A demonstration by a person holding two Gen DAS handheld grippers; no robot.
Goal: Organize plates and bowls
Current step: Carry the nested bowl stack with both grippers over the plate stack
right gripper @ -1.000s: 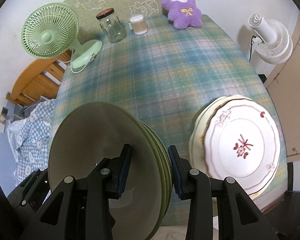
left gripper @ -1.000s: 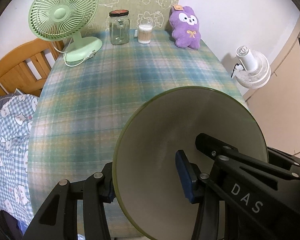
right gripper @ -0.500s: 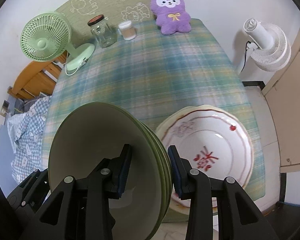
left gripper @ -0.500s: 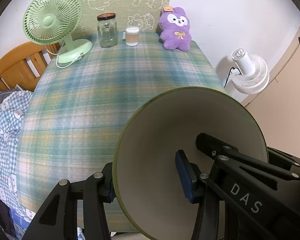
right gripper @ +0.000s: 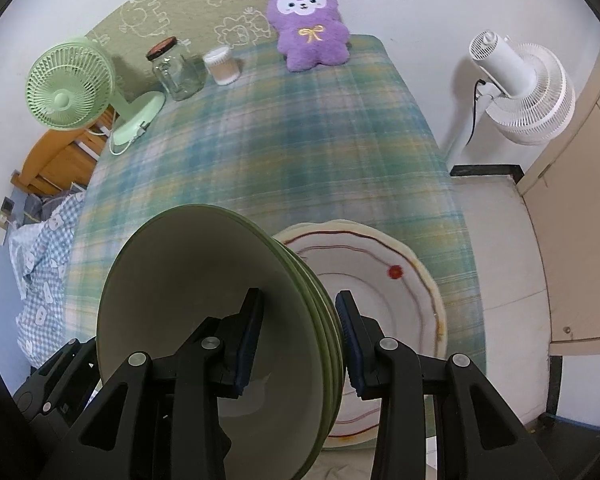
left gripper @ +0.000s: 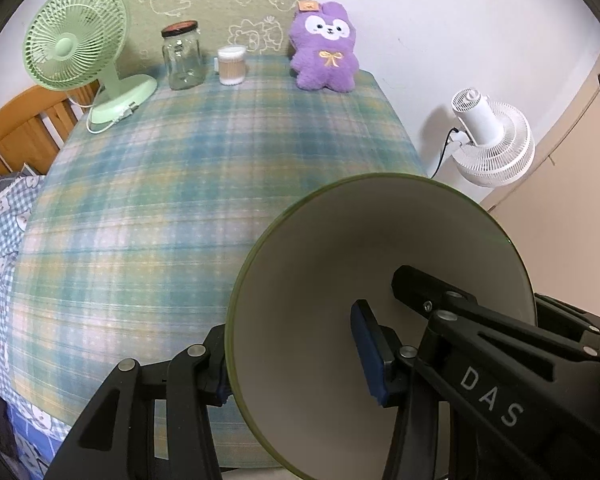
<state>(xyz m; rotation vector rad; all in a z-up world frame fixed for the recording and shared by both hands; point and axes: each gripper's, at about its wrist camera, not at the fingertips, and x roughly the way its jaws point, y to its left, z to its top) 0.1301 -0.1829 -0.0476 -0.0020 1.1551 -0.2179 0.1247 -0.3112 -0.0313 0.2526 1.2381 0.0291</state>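
Left wrist view shows the left gripper (left gripper: 296, 364) clamped on the rim of the green bowls (left gripper: 340, 280), which stand on edge above the near side of the plaid tablecloth (left gripper: 180, 184). Right wrist view shows the right gripper (right gripper: 300, 332) closed on the same nested stack (right gripper: 204, 288), one finger inside and one against the outer walls. At 4 o'clock from the stack, a white plate with red pattern (right gripper: 384, 292) lies on a cream scalloped plate (right gripper: 424, 276). At 12 o'clock sits a purple plush rabbit (right gripper: 310, 20); at 10 o'clock, a green desk fan (right gripper: 70, 84).
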